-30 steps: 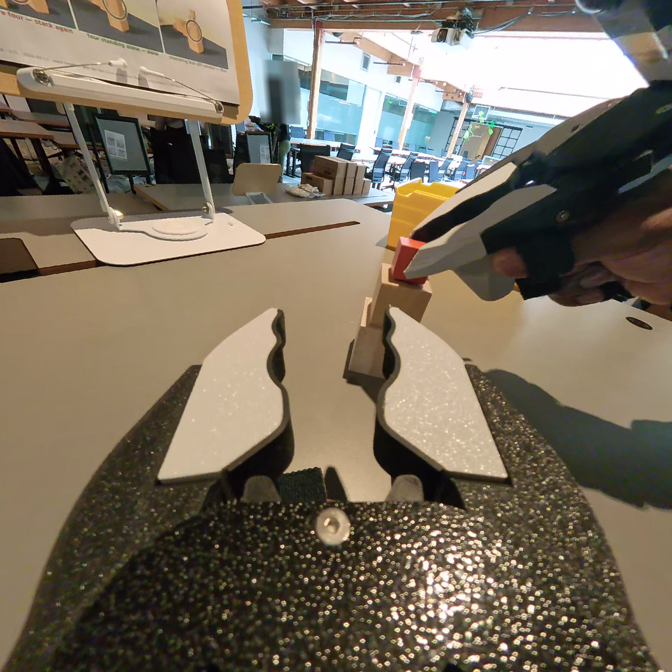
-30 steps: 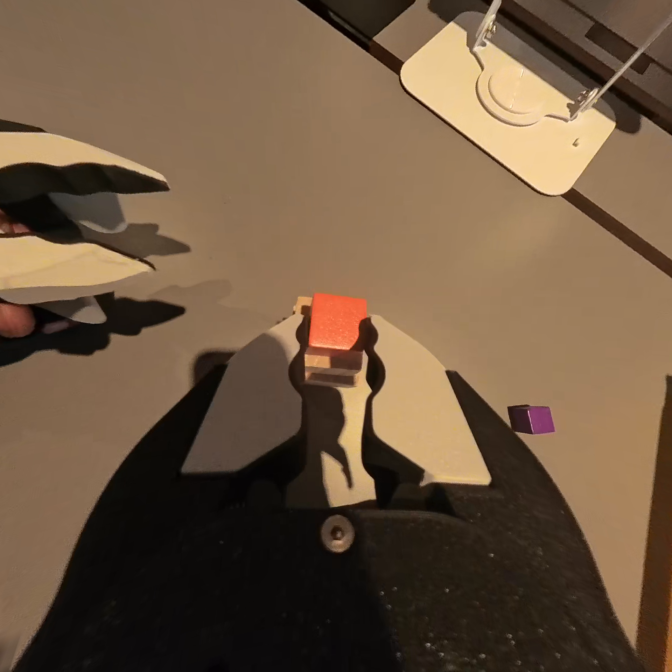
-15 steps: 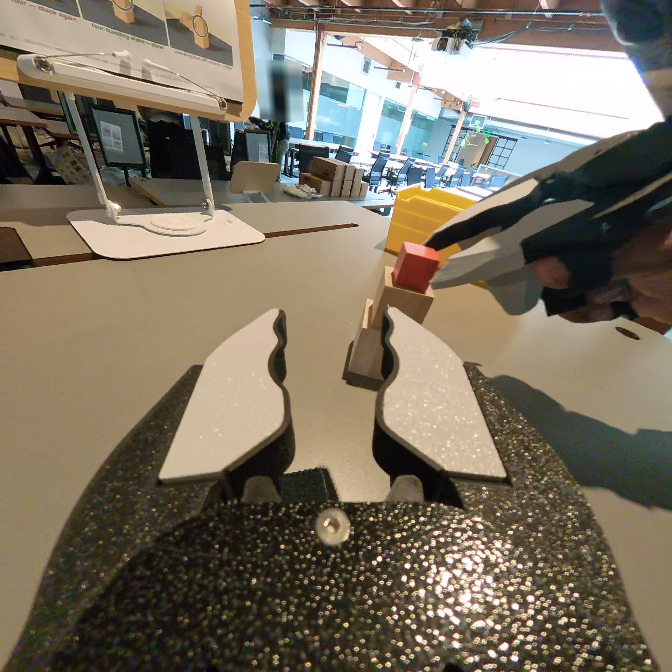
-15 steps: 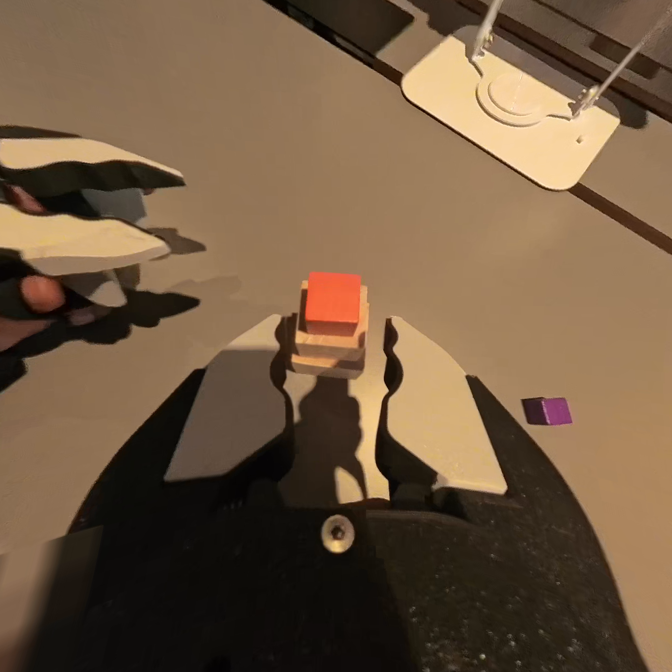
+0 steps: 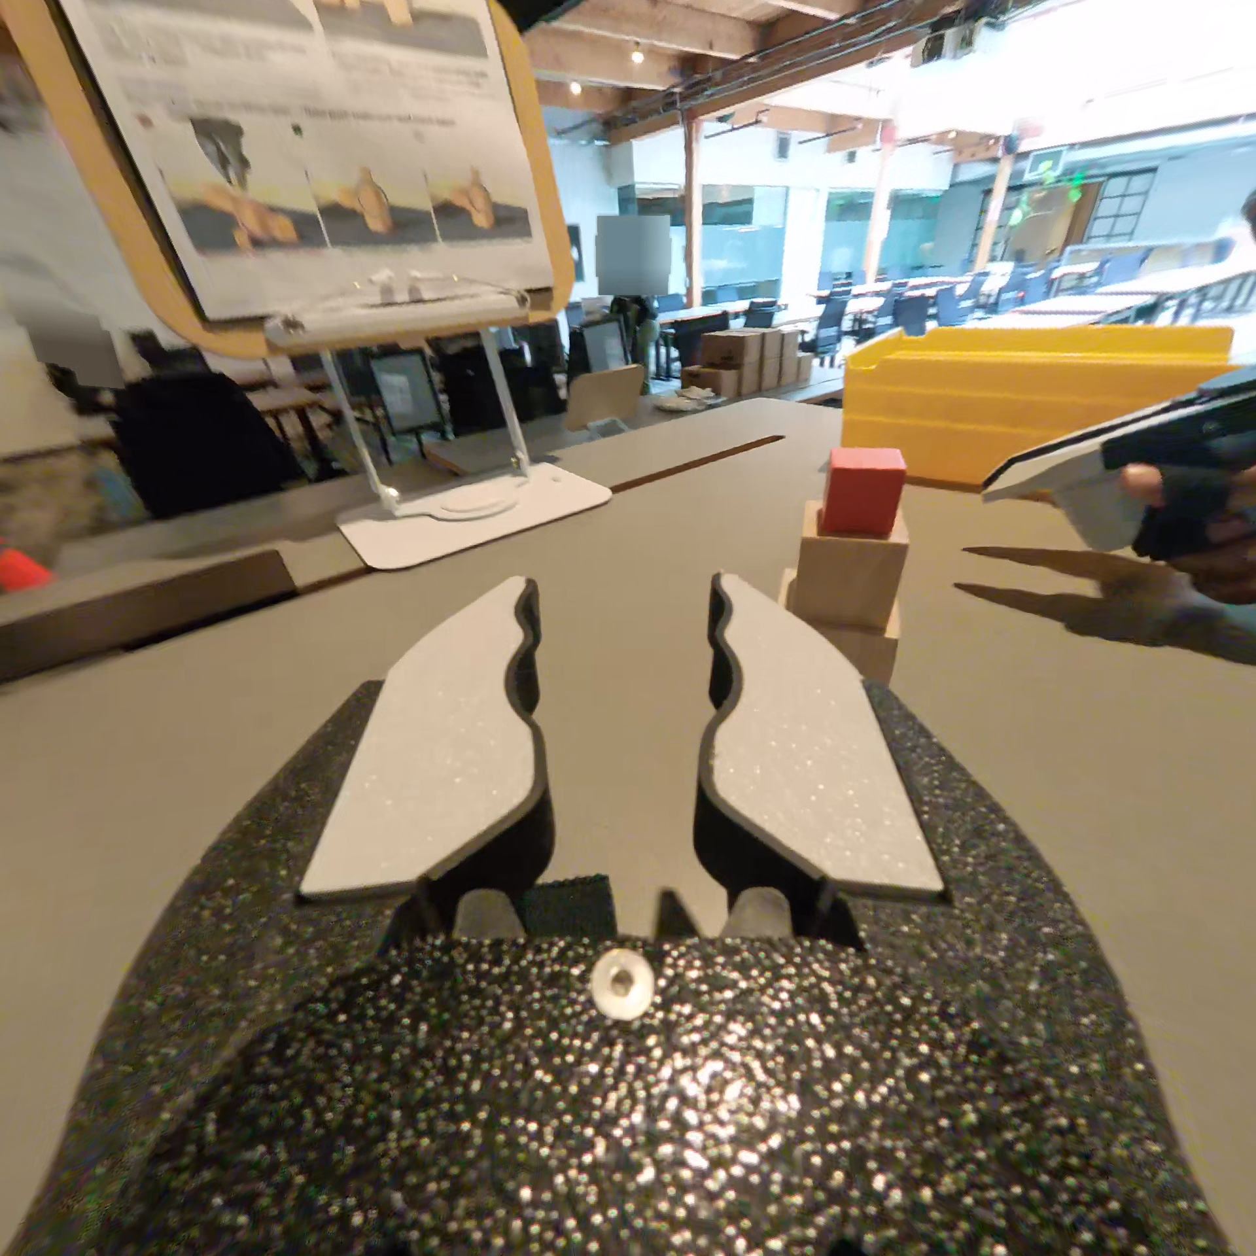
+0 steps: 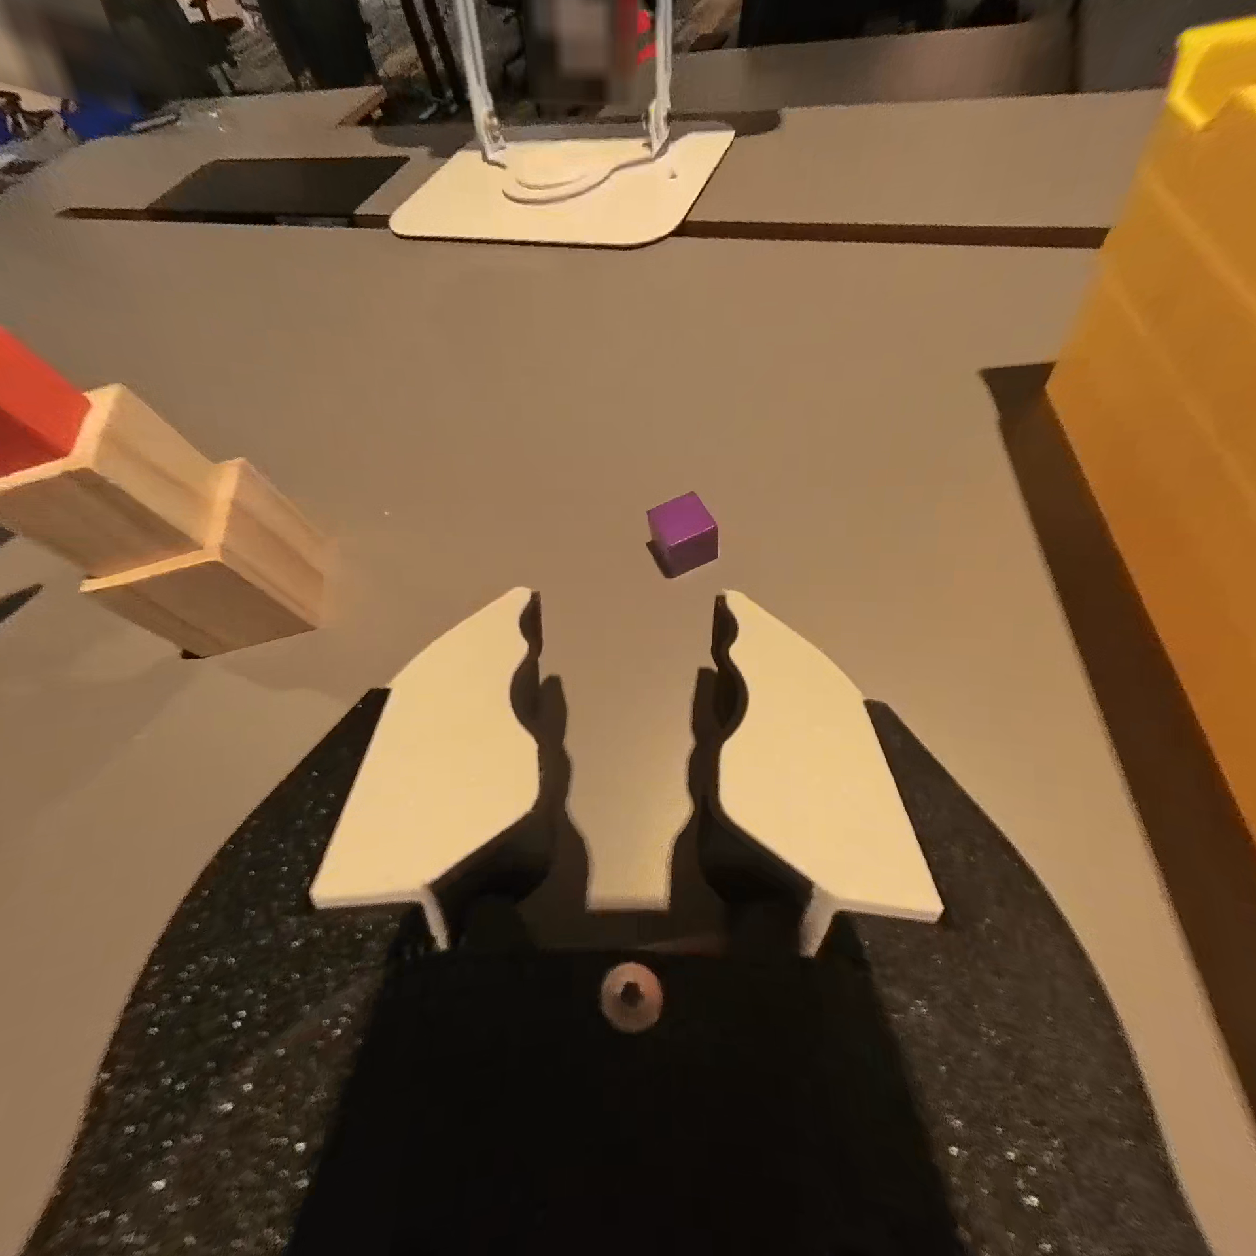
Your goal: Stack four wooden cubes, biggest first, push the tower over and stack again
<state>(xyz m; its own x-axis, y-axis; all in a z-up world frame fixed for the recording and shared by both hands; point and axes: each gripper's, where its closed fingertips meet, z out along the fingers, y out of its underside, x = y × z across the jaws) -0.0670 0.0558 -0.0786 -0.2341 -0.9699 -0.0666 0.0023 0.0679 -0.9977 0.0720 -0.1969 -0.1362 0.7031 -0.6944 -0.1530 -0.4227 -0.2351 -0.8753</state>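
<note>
Wooden cubes first: through my left wrist view, a three-high tower stands on the grey tabletop (image 5: 204,781), a red painted wooden cube (image 5: 862,491) on a mid-sized plain wooden cube (image 5: 851,574) on the largest plain wooden cube (image 5: 863,646). My left gripper (image 5: 620,598) sits just left of that tower, jaws parted and empty; my right gripper (image 5: 1040,469) hangs to the tower's right, apart from it. In my right wrist view, the right gripper's jaws are spread with nothing between them, and the small purple wooden cube (image 6: 682,531) lies on the table just ahead, well right of the tower. I judge three cubes placed, with the purple one, the push and the restack left.
</note>
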